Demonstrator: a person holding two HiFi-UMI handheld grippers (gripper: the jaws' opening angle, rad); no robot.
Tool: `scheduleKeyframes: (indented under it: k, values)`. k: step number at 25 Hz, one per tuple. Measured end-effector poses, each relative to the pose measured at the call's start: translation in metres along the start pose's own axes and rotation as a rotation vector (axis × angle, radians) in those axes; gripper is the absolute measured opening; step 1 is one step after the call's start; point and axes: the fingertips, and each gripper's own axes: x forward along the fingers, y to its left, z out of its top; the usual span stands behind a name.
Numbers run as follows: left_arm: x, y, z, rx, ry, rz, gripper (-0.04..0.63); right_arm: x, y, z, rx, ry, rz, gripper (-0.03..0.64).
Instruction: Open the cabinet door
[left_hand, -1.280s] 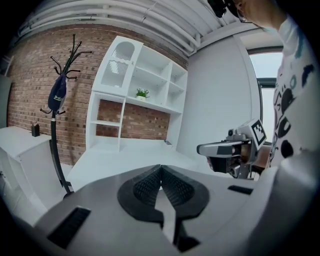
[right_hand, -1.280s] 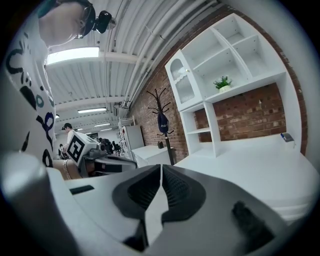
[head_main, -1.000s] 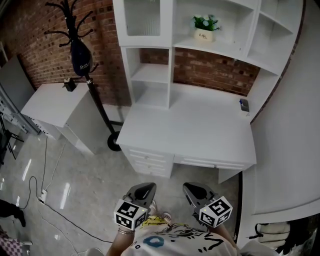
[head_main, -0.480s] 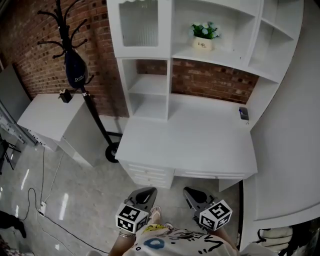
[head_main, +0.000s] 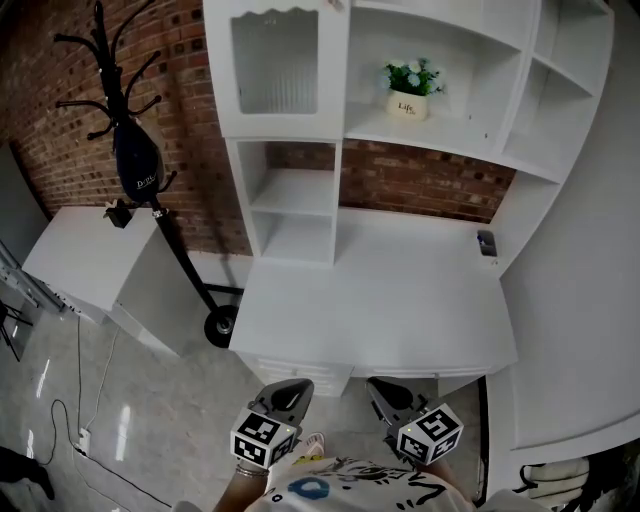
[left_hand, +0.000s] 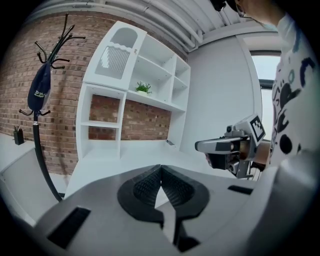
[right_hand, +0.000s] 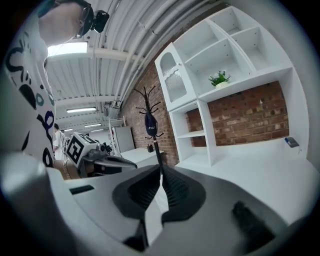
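I'm making out "Life" on the white plant pot (head_main: 407, 105); I'm failing to read the dark bag's (head_main: 138, 160) white print.

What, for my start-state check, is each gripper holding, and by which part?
Nothing. The left gripper and right gripper are both shut and empty, short of the desk; the cabinet door is untouched.

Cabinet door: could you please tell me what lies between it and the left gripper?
Head view: only bare white desktop and two empty open shelves below the cabinet door.
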Motion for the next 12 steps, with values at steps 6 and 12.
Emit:
scheduleKeyframes:
  k: [6, 12]
  values:
    - [0.011, 0.027, 0.012, 0.004, -0.012, -0.024, 0.014, 0.027, -0.005, 0.013, 0.007, -0.007, -0.015, 0.029]
    - [0.017, 0.05, 0.018, 0.004, -0.028, -0.043, 0.014, 0.05, -0.008, 0.022, 0.003, -0.015, -0.035, 0.029]
